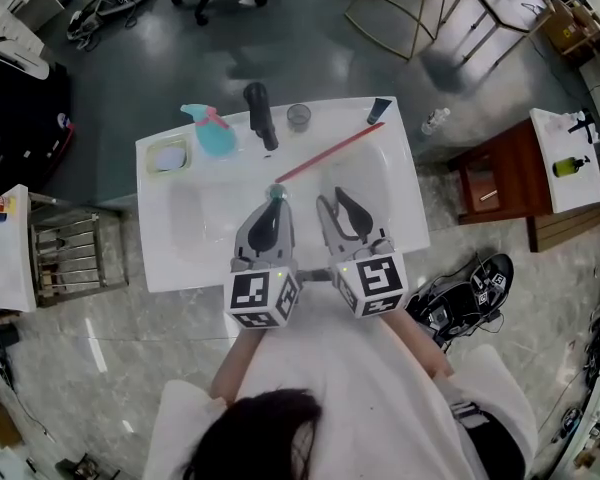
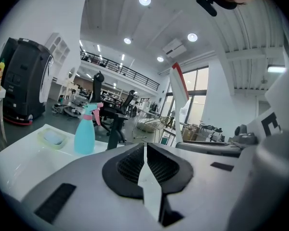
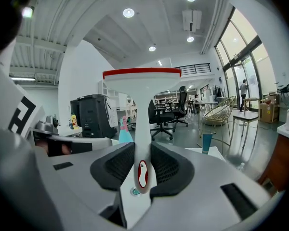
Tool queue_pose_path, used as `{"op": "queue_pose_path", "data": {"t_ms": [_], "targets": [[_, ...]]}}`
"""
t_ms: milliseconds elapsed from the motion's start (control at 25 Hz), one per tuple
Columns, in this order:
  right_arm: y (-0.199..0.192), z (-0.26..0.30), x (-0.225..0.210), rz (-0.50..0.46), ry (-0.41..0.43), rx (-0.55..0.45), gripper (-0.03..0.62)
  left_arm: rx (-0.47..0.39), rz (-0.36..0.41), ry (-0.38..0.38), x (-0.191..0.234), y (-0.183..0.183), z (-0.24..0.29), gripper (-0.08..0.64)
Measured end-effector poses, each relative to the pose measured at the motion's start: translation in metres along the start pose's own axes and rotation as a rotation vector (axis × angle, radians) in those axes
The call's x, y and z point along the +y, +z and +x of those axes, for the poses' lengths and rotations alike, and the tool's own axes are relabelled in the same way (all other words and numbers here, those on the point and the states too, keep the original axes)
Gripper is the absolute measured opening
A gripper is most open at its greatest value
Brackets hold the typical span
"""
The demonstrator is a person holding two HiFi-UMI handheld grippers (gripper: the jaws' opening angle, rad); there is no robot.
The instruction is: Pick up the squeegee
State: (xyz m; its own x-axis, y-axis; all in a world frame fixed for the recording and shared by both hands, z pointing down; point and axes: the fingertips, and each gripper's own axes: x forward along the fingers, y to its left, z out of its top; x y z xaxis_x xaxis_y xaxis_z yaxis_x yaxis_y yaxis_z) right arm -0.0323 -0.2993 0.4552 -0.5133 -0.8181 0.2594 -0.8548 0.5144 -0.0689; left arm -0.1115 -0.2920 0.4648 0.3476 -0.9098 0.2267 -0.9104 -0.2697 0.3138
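A person at a white sink [image 1: 180, 258] holds the squeegee [image 3: 142, 105] upright in the right gripper [image 3: 142, 160]. Its black pads [image 3: 116, 165] are closed on the white handle, with the red-edged blade uppermost. From the head view the blade [image 1: 330, 152] runs as a slanting red line over the basin, between the gripper and the back ledge. The handle's lower end hangs above the green drain [image 3: 134, 192].

The left gripper [image 2: 145, 150] sits just beside the right one [image 1: 332, 200]. Its jaws are pressed together with nothing between them, and it [image 1: 275, 206] is also over the basin. From its own view the squeegee [image 2: 179, 83] rises at the right.

Along the back ledge stand the containers:
- At the left corner is a pale green dish [image 1: 167, 155], which holds a light blue block, either soap or a sponge [image 2: 53, 137].
- Next to the dish is a teal bottle [image 1: 212, 130] with a pink trigger. Its body is opaque, so its fill cannot be told.
- A black tap [image 1: 261, 115] stands beside the bottle.
- A small grey cup [image 1: 298, 117] comes next, and what it holds cannot be made out.
- A dark tube [image 1: 380, 110] stands on end near the right corner.
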Motion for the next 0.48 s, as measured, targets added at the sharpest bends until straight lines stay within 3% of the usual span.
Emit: {"op": "queue_pose_path", "data": {"t_ms": [480], "targets": [[0.001, -0.001, -0.015, -0.015, -0.02, 0.016, 0.121, -0.009, 0.01, 0.003, -0.003, 0.006, 0.01, 0.04]]}}
